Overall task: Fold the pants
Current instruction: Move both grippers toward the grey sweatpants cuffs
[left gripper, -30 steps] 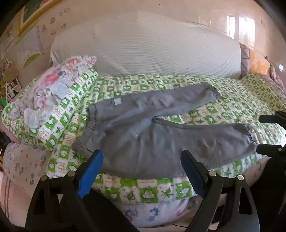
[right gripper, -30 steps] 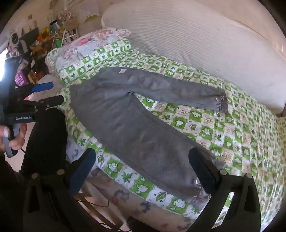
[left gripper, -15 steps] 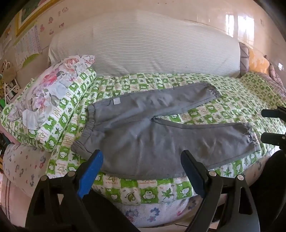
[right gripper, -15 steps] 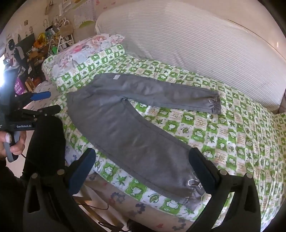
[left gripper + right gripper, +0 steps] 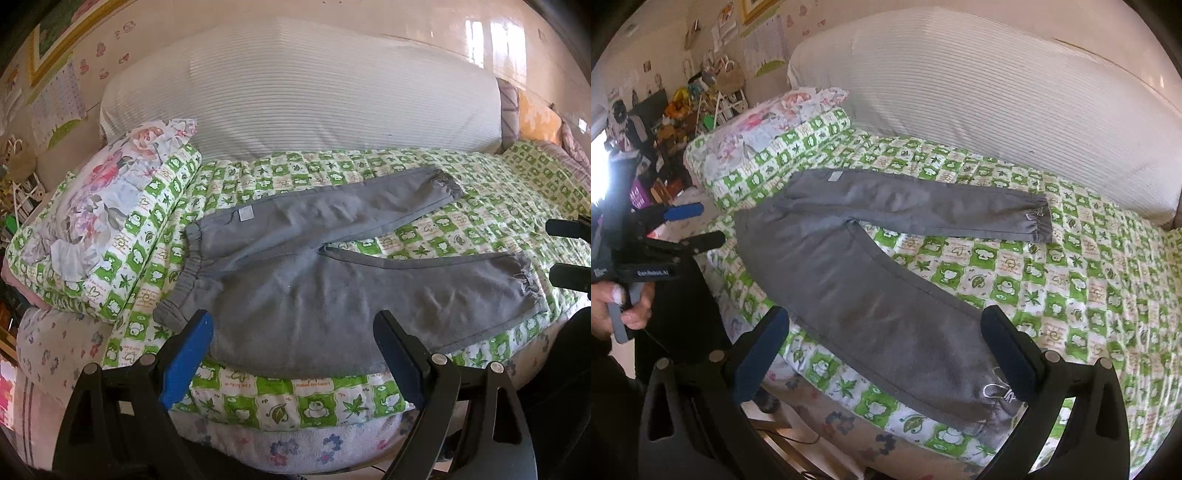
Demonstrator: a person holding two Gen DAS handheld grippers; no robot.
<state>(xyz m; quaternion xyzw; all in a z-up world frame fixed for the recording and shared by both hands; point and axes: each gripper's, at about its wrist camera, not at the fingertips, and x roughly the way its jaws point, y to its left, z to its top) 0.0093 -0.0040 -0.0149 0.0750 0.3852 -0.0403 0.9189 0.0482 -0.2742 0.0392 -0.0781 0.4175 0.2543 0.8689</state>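
**Both grippers spread above the near edge, pants flat on the bed**

We hold our left gripper with its fingers wide apart and nothing between them, hovering over the near edge of the bed by the waist end of the grey pants. Our right gripper is likewise spread and empty, hanging over the lower part of the near leg, close to its drawstring cuff. In the right wrist view we see our left hand wrapped round the left gripper's handle, off the side of the bed.

The pants lie unfolded on the green-and-white checked bedspread, waistband toward the floral pillow, the two legs splayed in a V toward the other end. The near leg runs along the bed's front edge; the far leg lies farther in, toward the white ribbed bolster along the wall. Cluttered shelves stand beyond the pillow.
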